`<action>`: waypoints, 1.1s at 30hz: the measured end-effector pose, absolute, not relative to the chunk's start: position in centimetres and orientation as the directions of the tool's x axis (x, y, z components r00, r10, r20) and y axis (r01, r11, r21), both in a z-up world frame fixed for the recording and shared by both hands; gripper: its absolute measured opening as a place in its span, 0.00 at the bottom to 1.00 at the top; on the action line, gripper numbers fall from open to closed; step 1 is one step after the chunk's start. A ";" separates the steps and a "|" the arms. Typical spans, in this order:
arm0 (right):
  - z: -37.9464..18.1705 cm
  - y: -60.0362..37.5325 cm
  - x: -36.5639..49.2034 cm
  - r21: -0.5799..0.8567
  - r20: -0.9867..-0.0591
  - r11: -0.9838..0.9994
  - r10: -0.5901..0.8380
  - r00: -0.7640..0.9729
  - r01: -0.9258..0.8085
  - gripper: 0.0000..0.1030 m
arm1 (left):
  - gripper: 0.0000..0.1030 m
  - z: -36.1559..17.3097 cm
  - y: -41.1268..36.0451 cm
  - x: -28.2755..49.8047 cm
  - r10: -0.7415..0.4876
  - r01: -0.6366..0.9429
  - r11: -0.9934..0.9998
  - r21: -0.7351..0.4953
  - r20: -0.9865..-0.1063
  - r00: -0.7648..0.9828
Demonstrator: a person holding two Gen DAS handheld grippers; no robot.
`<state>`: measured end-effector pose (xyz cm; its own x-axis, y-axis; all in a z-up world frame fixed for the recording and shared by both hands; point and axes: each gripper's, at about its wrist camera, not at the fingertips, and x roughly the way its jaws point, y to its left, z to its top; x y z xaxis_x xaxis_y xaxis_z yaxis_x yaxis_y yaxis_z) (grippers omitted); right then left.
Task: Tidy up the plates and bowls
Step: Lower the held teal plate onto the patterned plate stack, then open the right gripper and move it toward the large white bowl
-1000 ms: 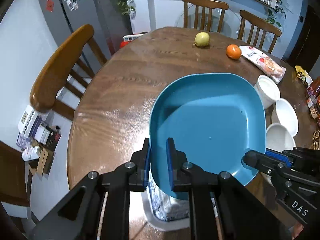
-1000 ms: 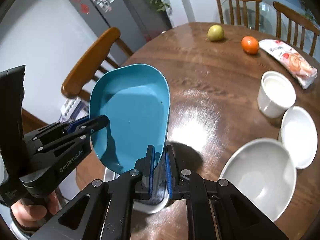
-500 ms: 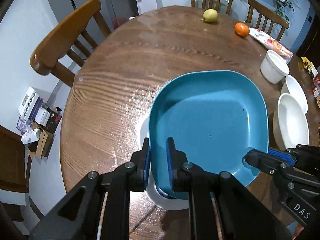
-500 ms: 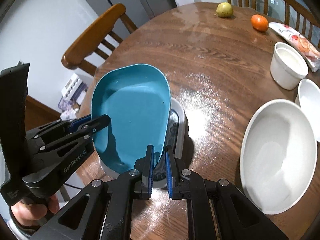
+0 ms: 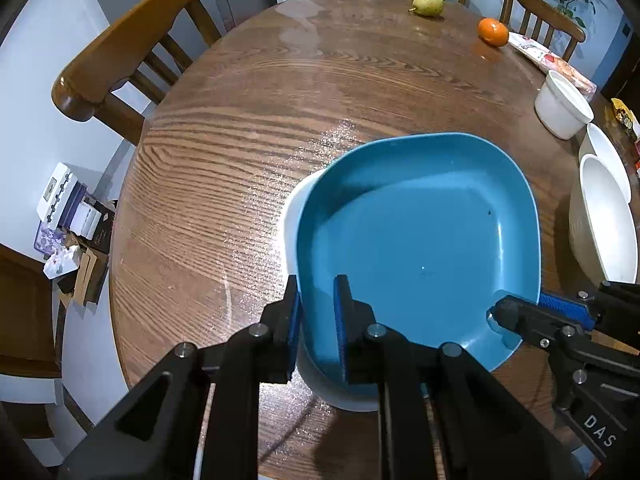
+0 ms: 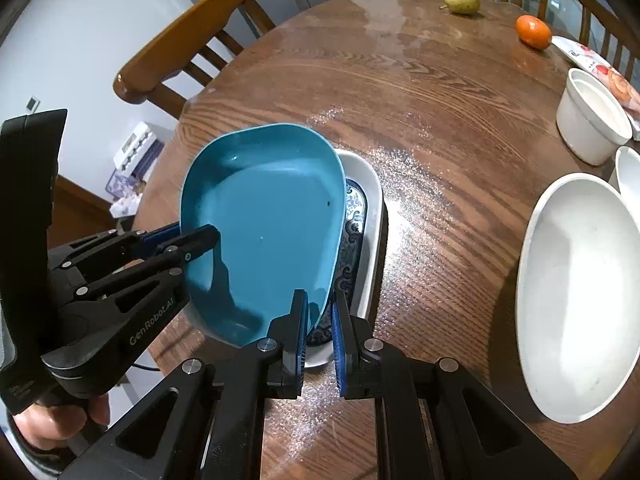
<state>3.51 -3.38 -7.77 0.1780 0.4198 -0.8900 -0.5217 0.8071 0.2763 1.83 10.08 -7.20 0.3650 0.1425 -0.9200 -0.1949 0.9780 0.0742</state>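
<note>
1. Left hand-held gripper (image 5: 317, 312) was closed narrow on the near-left rim of the blue plate (image 5: 420, 240).
2. Right hand-held gripper (image 6: 321, 320) pinched the same plate's rim at its near-right edge; jaws nearly together.
3. Blue plate sat tilted over a white dish (image 6: 370, 208) on the surface (image 5: 248, 128). Whether the two touched could not be told.
4. White dish was mostly hidden by the plate; only its rim and a strip of blue pattern showed in the right view.
5. Large white bowl (image 6: 576, 296) lay apart to the right, cut off at the frame edge in the left view.
6. White cup (image 6: 592, 120) stood farther back; a second bowl (image 5: 606, 160) beside it was largely cropped.
7. Pear (image 5: 428, 3) and orange (image 5: 493, 32) sat at the far edge.
8. A hand (image 6: 60, 424) on the left gripper's handle was partly visible.
</note>
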 end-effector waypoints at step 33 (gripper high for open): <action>-5.7 -4.5 3.3 0.180 -0.878 0.853 0.364 0.312 -0.490 0.21 | 0.50 -5.6 9.9 2.4 0.167 -0.184 0.978 0.100 -0.902 0.399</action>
